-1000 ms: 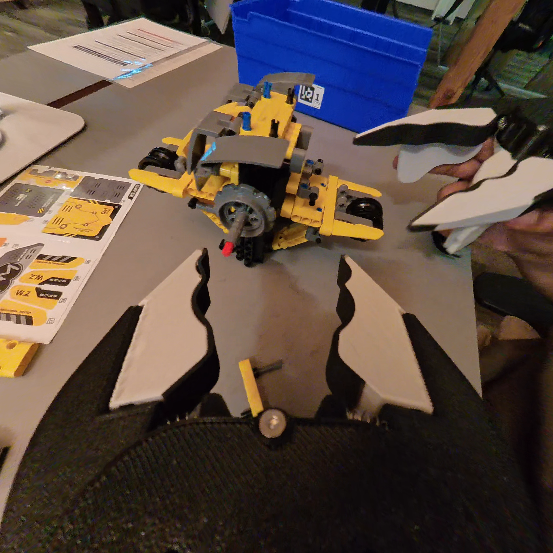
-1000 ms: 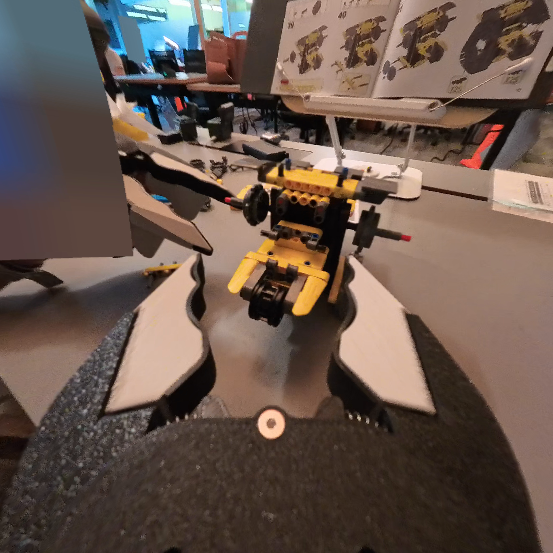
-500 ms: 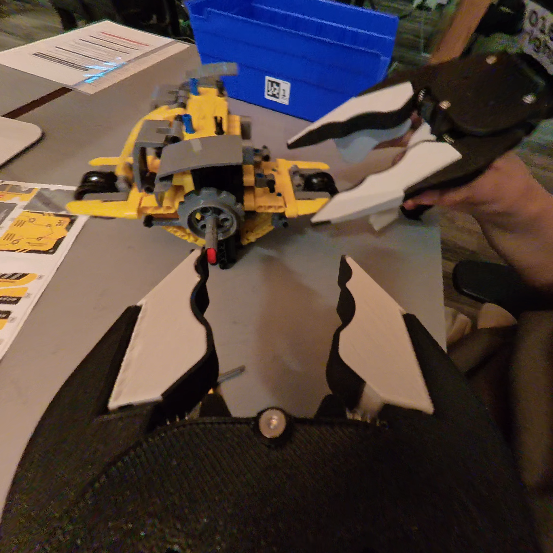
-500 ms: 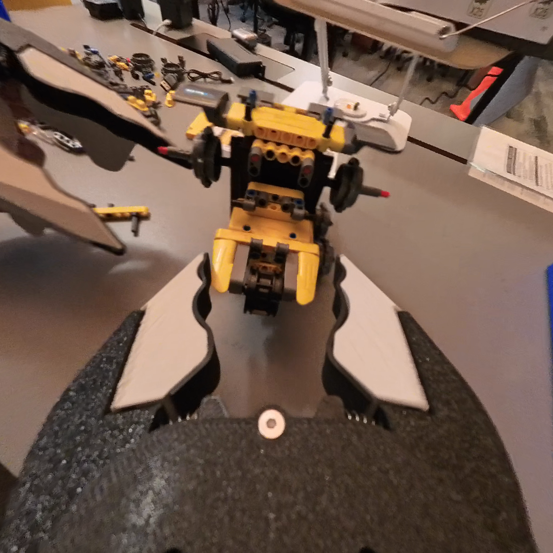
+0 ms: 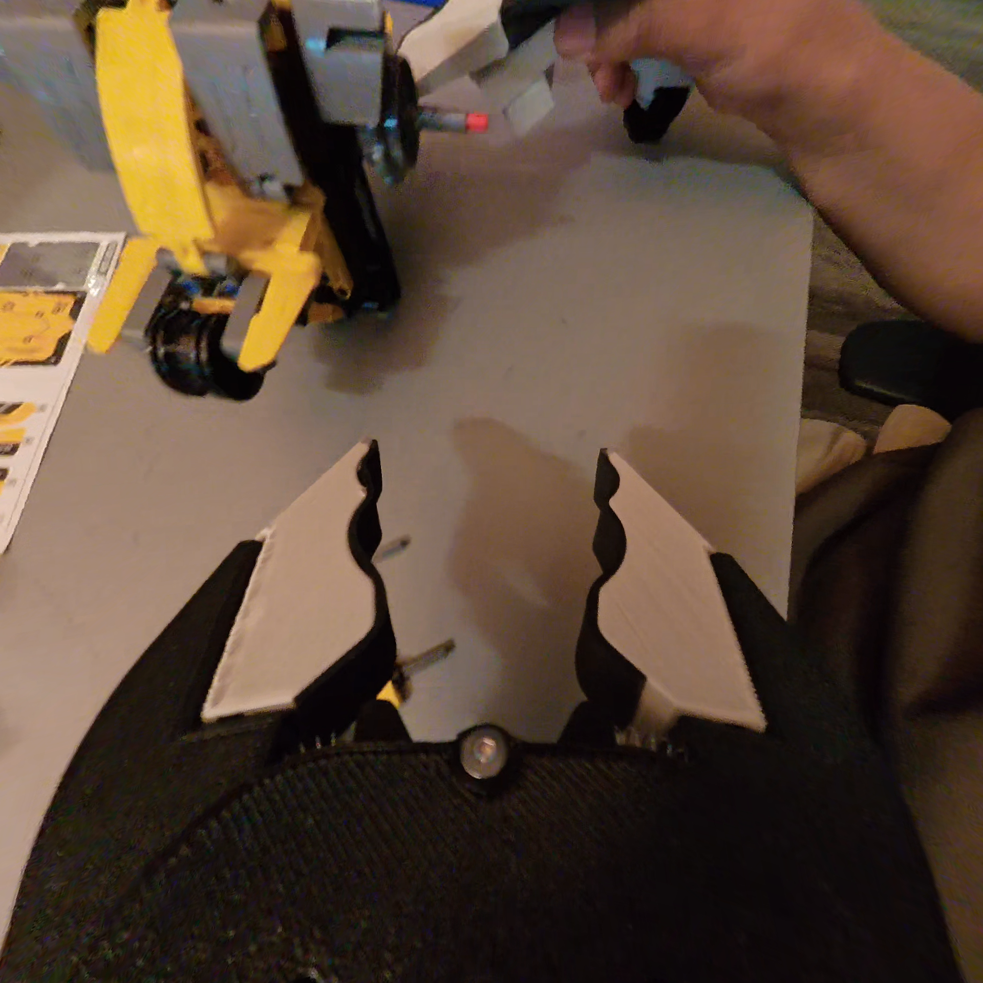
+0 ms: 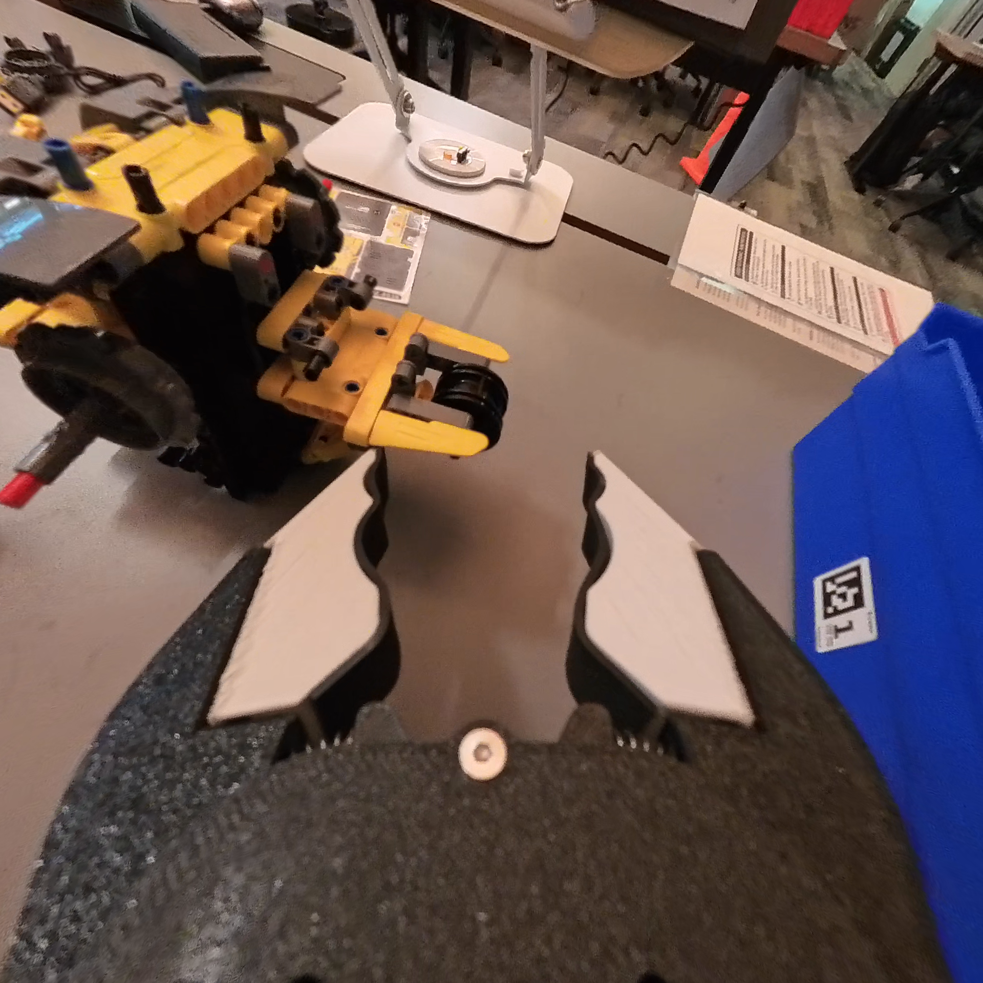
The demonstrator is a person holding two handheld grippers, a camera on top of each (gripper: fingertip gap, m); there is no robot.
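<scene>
Left wrist view shows my left tool (image 5: 484, 452) spread wide and holding nothing, hanging over the grey surface (image 5: 611, 298). A small yellow piece with a grey pin (image 5: 412, 670) lies on the surface just under its left finger, partly hidden. Ahead and to the left stands the yellow, grey and black brick-built vehicle (image 5: 239, 175), blurred, with a black wheel (image 5: 183, 351) at its near end and a red-tipped axle (image 5: 457, 121) sticking out toward my right hand (image 5: 744, 106). A sticker sheet (image 5: 37, 330) lies at the left edge. In the right wrist view my right tool (image 6: 484, 460) is also wide and empty, its left fingertip just beside the vehicle's yellow prongs (image 6: 431, 431) and wheel; I cannot tell whether they touch. A blue bin (image 6: 904, 532) sits close on the right, a white stand base (image 6: 441, 170) and a printed sheet (image 6: 798, 276) farther back.
</scene>
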